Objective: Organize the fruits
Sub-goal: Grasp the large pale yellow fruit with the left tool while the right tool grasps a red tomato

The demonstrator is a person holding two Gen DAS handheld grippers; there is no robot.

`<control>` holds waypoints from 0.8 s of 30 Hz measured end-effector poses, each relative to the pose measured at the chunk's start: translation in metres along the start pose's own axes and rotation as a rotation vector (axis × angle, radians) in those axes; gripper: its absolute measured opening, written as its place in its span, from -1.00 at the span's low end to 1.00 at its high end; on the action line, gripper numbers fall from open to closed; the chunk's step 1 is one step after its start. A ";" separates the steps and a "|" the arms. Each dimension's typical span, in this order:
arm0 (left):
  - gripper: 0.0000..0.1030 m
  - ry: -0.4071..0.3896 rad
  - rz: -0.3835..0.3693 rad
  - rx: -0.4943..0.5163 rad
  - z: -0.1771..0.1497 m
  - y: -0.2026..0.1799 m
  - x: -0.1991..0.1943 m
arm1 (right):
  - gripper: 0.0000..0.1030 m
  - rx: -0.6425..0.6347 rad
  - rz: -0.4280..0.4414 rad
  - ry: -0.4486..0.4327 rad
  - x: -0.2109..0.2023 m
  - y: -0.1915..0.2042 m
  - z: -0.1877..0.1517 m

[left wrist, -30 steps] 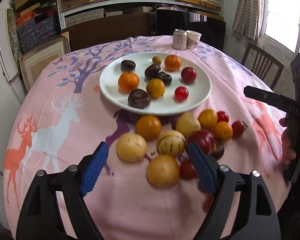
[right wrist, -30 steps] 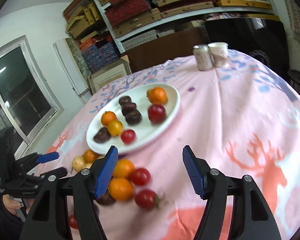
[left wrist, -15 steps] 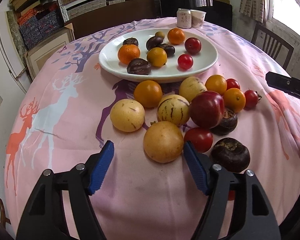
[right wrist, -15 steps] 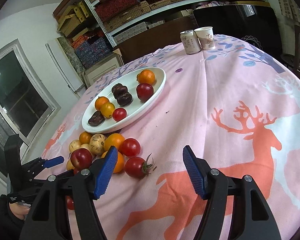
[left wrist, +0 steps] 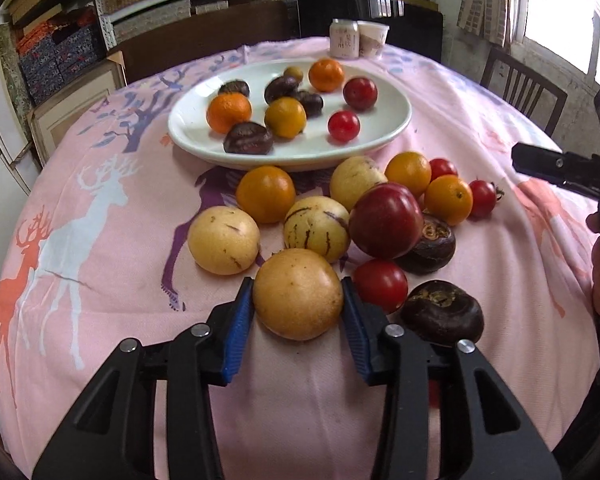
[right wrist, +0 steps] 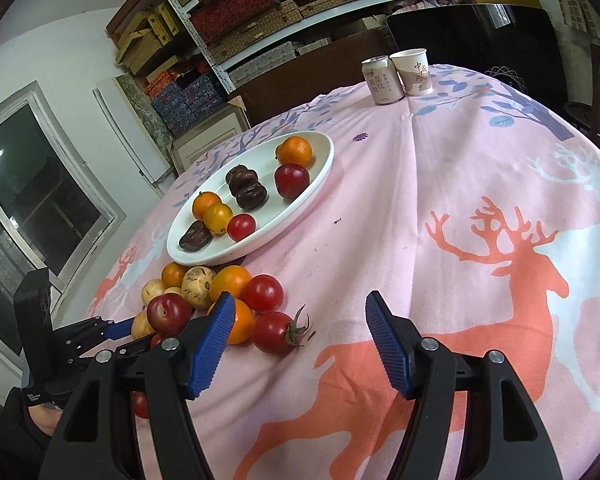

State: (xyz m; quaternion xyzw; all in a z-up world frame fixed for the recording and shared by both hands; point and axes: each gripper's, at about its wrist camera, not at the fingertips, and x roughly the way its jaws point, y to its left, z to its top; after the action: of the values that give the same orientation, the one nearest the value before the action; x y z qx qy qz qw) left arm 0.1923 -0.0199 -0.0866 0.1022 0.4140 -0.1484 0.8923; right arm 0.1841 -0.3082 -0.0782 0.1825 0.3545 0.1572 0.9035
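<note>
A white plate (left wrist: 384, 132) holds several oranges, tomatoes and dark fruits; it also shows in the right wrist view (right wrist: 300, 208). A pile of loose fruit lies on the pink cloth in front of it. My left gripper (left wrist: 298, 300) has its blue pads against both sides of a yellow-tan round fruit (left wrist: 298, 294) resting on the cloth at the pile's near edge. My right gripper (right wrist: 300, 324) is open and empty above the cloth, to the right of a stemmed tomato (right wrist: 274, 332) and an orange (right wrist: 242, 320).
A can (right wrist: 382, 80) and a paper cup (right wrist: 414, 72) stand at the table's far side. A dark fruit (left wrist: 442, 312) and a red tomato (left wrist: 380, 284) lie just right of the left gripper. A wooden chair (left wrist: 520, 88) stands at the far right. Shelves line the back wall.
My left gripper moved forward and closed in around the yellow-tan fruit, its pads now touching both sides. My right gripper dropped lower toward the cloth and stayed open.
</note>
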 end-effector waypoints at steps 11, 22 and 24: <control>-0.19 -0.060 0.001 -0.127 -0.017 0.025 -0.023 | 0.17 -0.243 -0.131 0.124 0.019 0.041 -0.017; -0.19 -0.052 -0.016 -0.126 -0.018 0.025 -0.020 | -0.10 -0.388 -0.252 0.169 0.041 0.068 -0.014; -0.19 -0.051 -0.020 -0.128 -0.018 0.025 -0.020 | -0.10 -0.419 -0.279 0.172 0.045 0.072 -0.013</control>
State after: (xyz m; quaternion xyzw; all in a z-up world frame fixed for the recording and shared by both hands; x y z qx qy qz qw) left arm 0.1761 0.0126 -0.0814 0.0369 0.4008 -0.1329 0.9057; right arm 0.1955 -0.2233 -0.0812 -0.0729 0.4116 0.1162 0.9010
